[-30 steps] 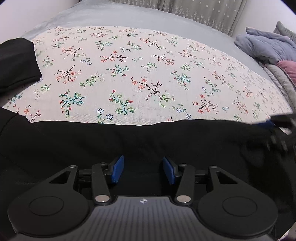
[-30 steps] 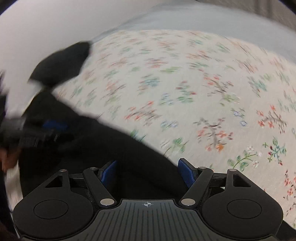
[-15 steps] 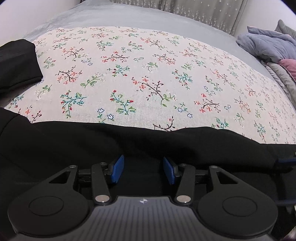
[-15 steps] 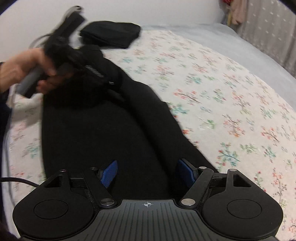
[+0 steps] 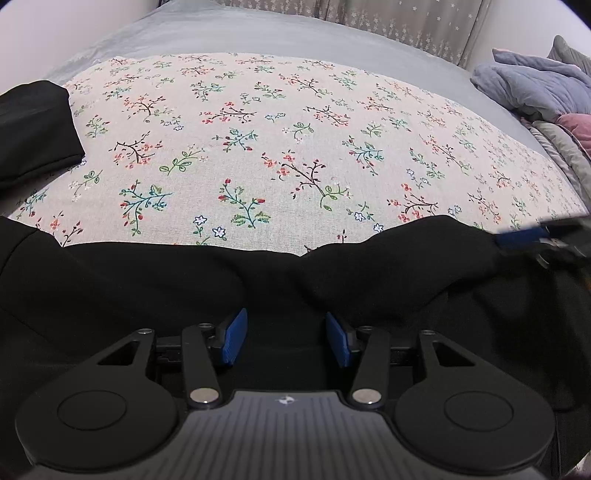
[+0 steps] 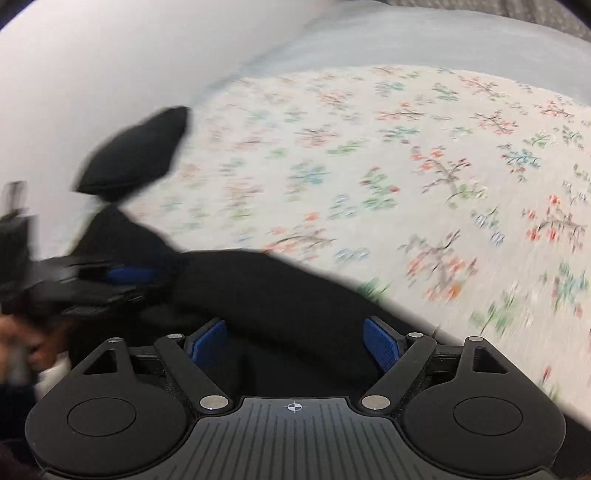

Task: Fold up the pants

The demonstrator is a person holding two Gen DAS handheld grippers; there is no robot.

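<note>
The black pants [image 5: 258,277] lie along the near edge of a floral bedsheet [image 5: 295,147]. My left gripper [image 5: 286,341] is open with black cloth lying between its blue pads. My right gripper [image 6: 295,345] is open wide, with the pants [image 6: 277,295] running between its fingers; that view is blurred by motion. The right gripper's blue fingertip [image 5: 521,236] shows at the pants' right end in the left wrist view. The left gripper [image 6: 129,275] shows at the pants' left end in the right wrist view.
A folded black garment [image 5: 33,129] lies at the far left of the sheet, also in the right wrist view [image 6: 136,151]. A heap of grey, blue and pink bedding [image 5: 535,96] sits at the far right. A grey cover [image 5: 258,33] lies beyond the sheet.
The right wrist view swung from looking down the pants' length to a low blurred view across the bed. The pants' far edge has bunched up on the right. The left gripper stayed put.
</note>
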